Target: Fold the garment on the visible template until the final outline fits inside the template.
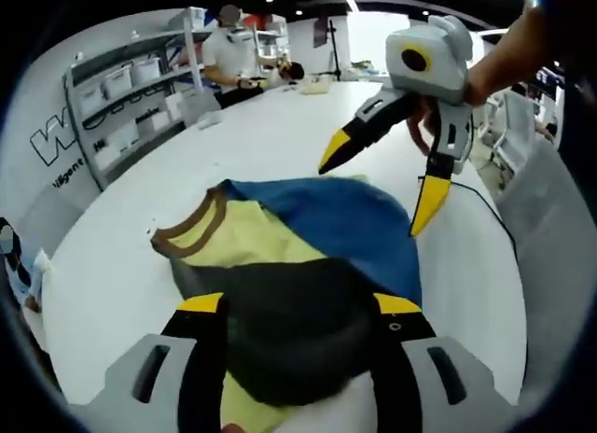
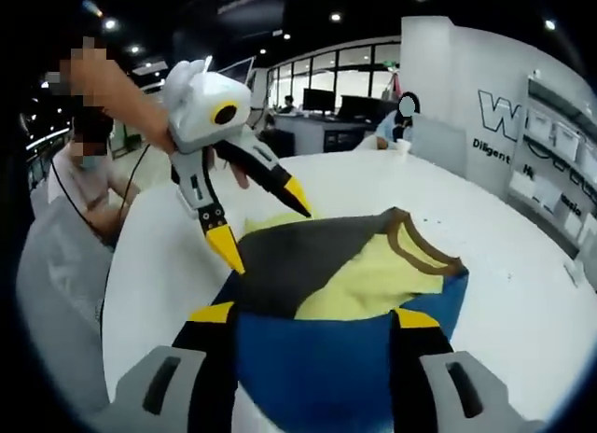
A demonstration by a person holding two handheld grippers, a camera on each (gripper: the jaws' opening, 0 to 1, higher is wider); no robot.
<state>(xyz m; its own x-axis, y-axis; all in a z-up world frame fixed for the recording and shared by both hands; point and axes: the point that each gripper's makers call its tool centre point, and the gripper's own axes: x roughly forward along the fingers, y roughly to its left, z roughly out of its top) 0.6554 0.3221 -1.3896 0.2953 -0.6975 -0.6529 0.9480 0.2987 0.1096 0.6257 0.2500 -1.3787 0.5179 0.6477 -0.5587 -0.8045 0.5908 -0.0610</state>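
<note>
we see the garment [image 1: 308,265], a shirt in yellow, blue and dark grey panels with a brown-trimmed neckline [image 1: 191,230], lying partly folded on the white surface [image 1: 280,134]. in the left gripper view the left gripper [image 1: 298,307] rises from the bottom with its yellow-tipped fingers [image 1: 201,304] apart, the dark panel showing between them; we cannot tell whether they touch the cloth. across the shirt the right gripper [image 1: 382,186] hangs above the blue panel, held by a hand [image 1: 494,64], its fingers spread wide and holding nothing. in the right gripper view the right gripper [image 2: 312,316] frames the blue cloth [image 2: 317,358] at the near edge, and the left gripper [image 2: 266,223] hovers over the far dark corner, open and empty. shelving [image 1: 140,97] lines the wall, and people [image 2: 396,125] sit at desks in the background.
</note>
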